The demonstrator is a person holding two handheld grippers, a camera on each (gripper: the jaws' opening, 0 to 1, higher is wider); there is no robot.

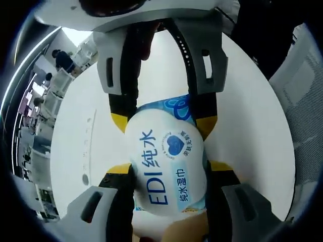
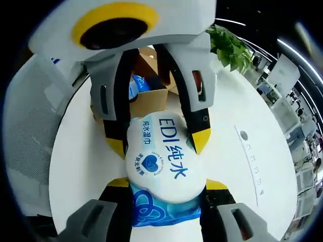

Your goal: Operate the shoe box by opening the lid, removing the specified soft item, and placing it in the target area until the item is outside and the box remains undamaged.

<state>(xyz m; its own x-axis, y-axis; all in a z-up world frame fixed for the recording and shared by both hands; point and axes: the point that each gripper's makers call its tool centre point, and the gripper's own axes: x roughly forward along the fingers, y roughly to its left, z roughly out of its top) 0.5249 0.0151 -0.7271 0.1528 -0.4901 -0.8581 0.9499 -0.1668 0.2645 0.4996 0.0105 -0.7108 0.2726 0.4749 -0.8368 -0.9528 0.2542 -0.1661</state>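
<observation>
A white and blue pack of wet wipes [image 1: 169, 151] marked EDI hangs above the white table, held at both ends. My left gripper [image 1: 170, 169] rises from the bottom of the left gripper view and is shut on one end. My right gripper [image 1: 164, 122] reaches in from the top, its yellow-tipped jaws pressed on the pack's blue end. In the right gripper view the same pack [image 2: 161, 161] sits in my right gripper [image 2: 167, 183], with my left gripper [image 2: 157, 142] opposite. Behind them stands the brown shoe box [image 2: 151, 103], open, with something blue [image 2: 136, 85] inside.
The round white table [image 1: 81, 136] has a small round port [image 2: 244, 135] in its top. A grey mesh chair [image 1: 303, 96] stands by the table's edge. A green plant [image 2: 229, 45] is at the far side, office desks beyond.
</observation>
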